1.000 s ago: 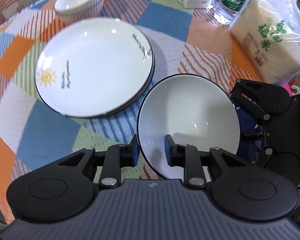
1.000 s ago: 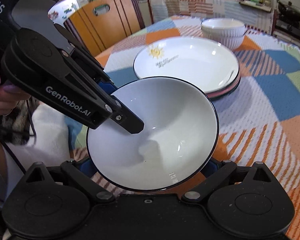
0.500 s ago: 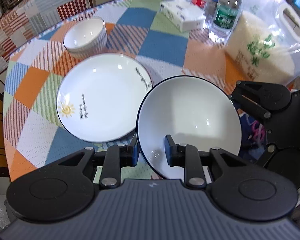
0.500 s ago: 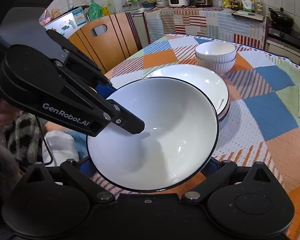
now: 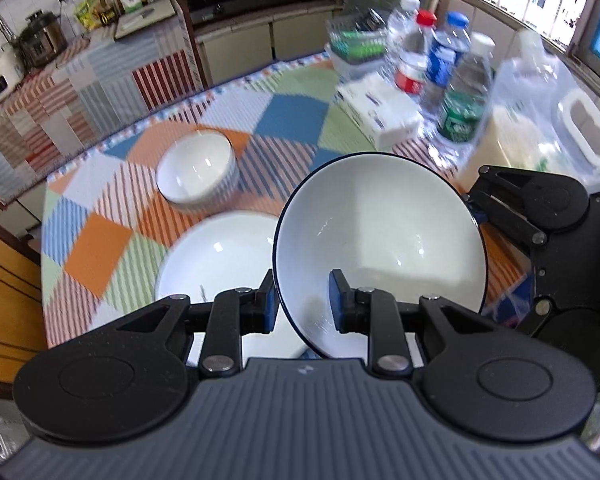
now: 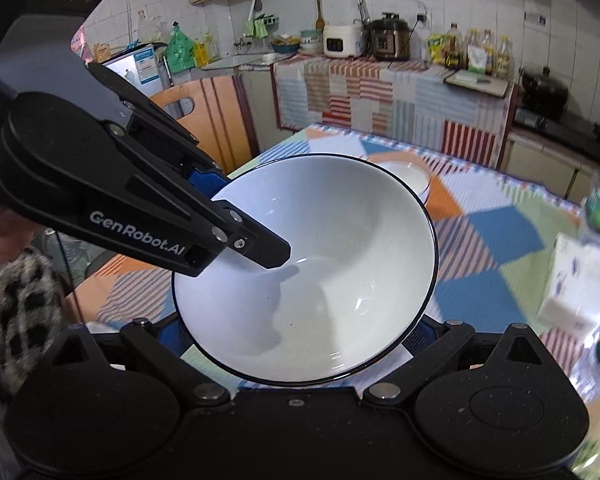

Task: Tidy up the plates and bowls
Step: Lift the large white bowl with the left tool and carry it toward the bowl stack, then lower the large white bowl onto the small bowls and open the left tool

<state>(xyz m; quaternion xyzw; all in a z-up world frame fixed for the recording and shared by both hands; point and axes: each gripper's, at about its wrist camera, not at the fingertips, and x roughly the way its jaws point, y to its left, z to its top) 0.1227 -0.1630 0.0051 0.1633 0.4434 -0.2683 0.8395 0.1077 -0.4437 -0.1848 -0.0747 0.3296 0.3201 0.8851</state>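
Bowl (image 5: 380, 236) higher above plate (image 5: 216, 256) now

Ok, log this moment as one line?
left gripper: shut on bowl rim | right gripper: holding bowl's far side | bowl: in air over table | plates, bowl stack: on table

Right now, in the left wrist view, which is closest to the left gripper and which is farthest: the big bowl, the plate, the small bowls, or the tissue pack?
1. Big bowl: in the left gripper.
2. Plate: just below, left.
3. Small bowls: beyond the plate, left.
4. Tissue pack: far right, by the bottles.
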